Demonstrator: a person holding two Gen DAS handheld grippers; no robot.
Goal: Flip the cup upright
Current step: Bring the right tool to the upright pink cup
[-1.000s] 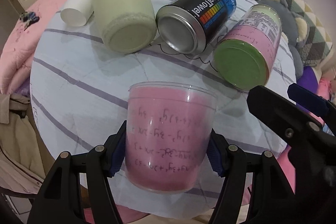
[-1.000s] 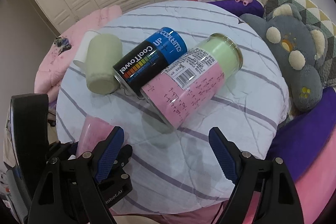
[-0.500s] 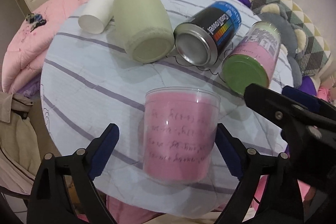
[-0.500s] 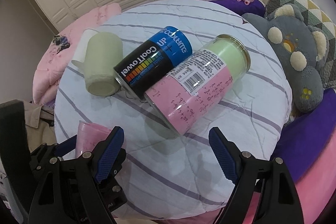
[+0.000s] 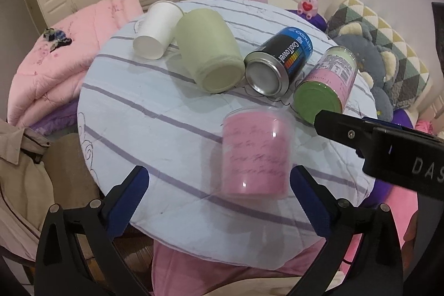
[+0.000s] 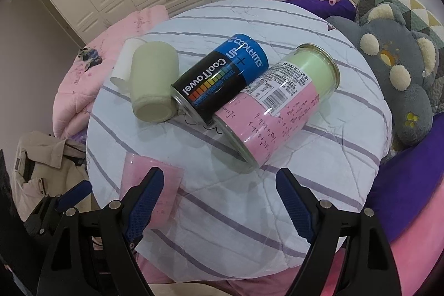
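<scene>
A clear plastic cup with a pink handwritten paper liner point(image 5: 256, 151) stands upright, mouth up, on the striped round table point(image 5: 155, 135). It also shows at the lower left of the right wrist view point(image 6: 152, 179). My left gripper point(image 5: 219, 193) is open and empty, drawn back just in front of the cup, its jaws wide on either side. My right gripper point(image 6: 219, 199) is open and empty above the table's near part. A white paper cup point(image 5: 156, 29) and a pale green cup point(image 5: 211, 52) lie on their sides.
A black and blue CoolTowel can point(image 6: 219, 79) and a pink and green labelled jar point(image 6: 277, 107) lie on their sides mid-table. The right gripper's body point(image 5: 388, 151) reaches in at the right of the left wrist view. A grey plush point(image 6: 394, 74), pink bedding point(image 5: 55, 68) and a beige jacket point(image 5: 22, 174) surround the table.
My left gripper let go of the pink cup, opened wide and pulled back and up. The cup stays standing upright on the table. The right gripper rose slightly.
</scene>
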